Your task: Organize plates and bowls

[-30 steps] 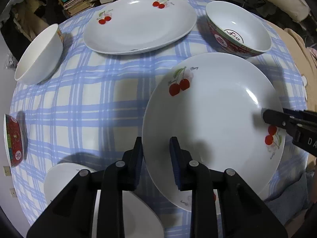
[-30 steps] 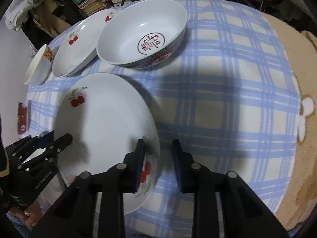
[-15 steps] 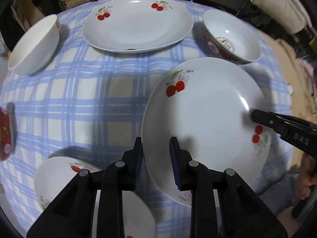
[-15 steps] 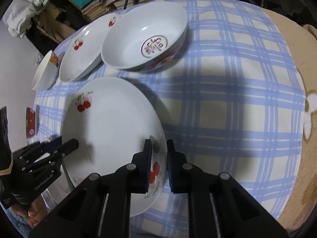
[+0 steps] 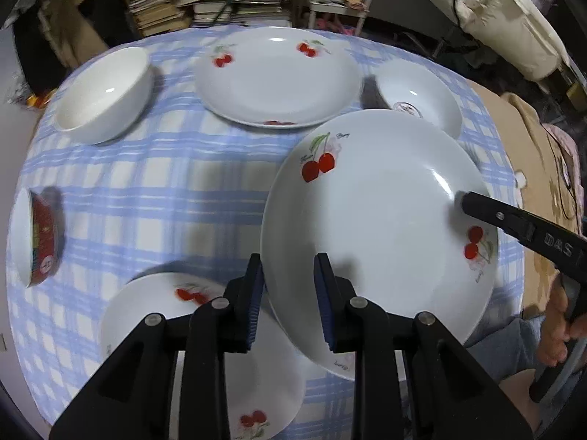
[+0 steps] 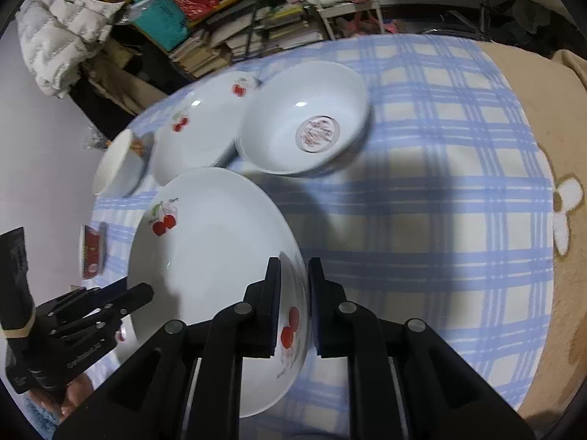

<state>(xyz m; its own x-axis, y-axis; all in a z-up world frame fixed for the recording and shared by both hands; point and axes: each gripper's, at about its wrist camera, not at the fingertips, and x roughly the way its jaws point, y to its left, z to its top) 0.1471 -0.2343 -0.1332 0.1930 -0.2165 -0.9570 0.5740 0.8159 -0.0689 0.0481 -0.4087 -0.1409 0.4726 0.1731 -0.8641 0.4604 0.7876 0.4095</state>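
A large white plate with cherry prints hangs above the checked tablecloth, held at two sides. My left gripper is shut on its near-left rim. My right gripper is shut on the opposite rim of the same plate, beside a cherry print. In the left wrist view the right gripper's fingers reach over the plate's right edge. Another cherry plate lies below my left gripper. A third cherry plate sits at the far side.
A plain white bowl stands far left. A bowl with a red emblem inside sits behind the held plate. A red-patterned bowl is at the left edge. A beige blanket covers the right. Stacked books lie beyond the table.
The right gripper's jaws closed onto the plate's rim. Both grippers then rose, and the plate came up off the cloth with them.
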